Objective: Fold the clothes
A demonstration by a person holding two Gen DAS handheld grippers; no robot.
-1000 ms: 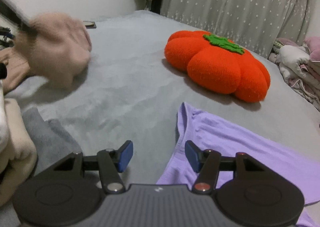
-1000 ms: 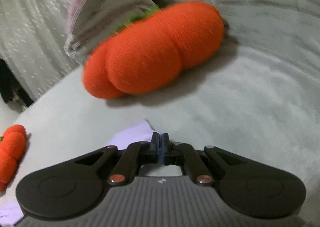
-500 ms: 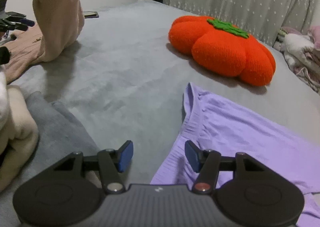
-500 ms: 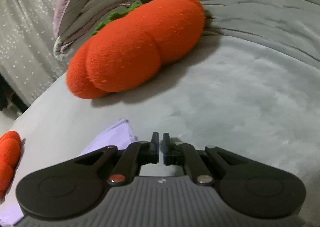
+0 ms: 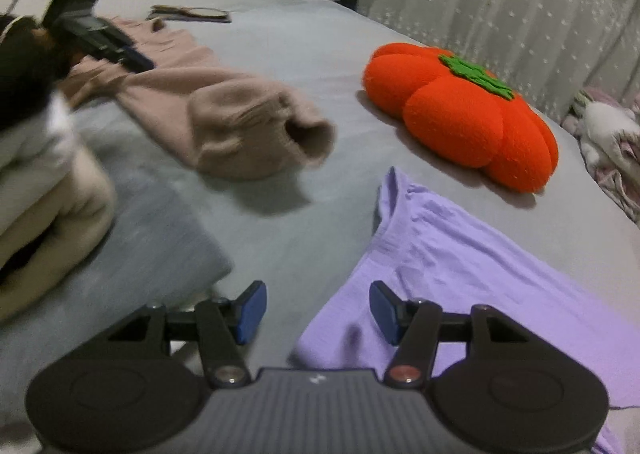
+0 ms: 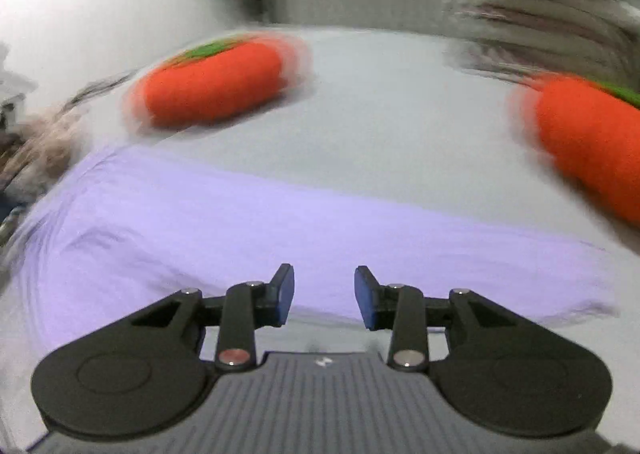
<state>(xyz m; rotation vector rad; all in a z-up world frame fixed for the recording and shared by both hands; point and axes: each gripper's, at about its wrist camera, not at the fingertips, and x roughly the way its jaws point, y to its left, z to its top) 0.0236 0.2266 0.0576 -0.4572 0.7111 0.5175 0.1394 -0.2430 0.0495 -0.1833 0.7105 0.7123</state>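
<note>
A lilac garment (image 5: pixel 460 254) lies spread flat on the grey bed (image 5: pixel 312 66). My left gripper (image 5: pixel 318 308) is open just above the bed, its right finger over the garment's near corner and nothing between its fingers. In the right wrist view, which is motion-blurred, the same lilac garment (image 6: pixel 240 222) stretches across in front of my right gripper (image 6: pixel 324 294), which is open and empty at the cloth's near edge. A pinkish-beige sweater (image 5: pixel 240 126) lies crumpled on the bed beyond the left gripper.
An orange pumpkin cushion (image 5: pixel 460 110) sits behind the lilac garment; the right wrist view shows two cushions (image 6: pixel 216 86) (image 6: pixel 592 142). Folded clothes (image 5: pixel 48 198) are stacked on a grey garment (image 5: pixel 160 238) at the left. Another set of grippers (image 5: pixel 100 42) hovers over the sweater. A clothes pile (image 6: pixel 560 26) lies far right.
My right gripper went from shut to open and swung round to face the lilac garment. The pink sweater, held up before, now lies on the bed. My left gripper stayed open.
</note>
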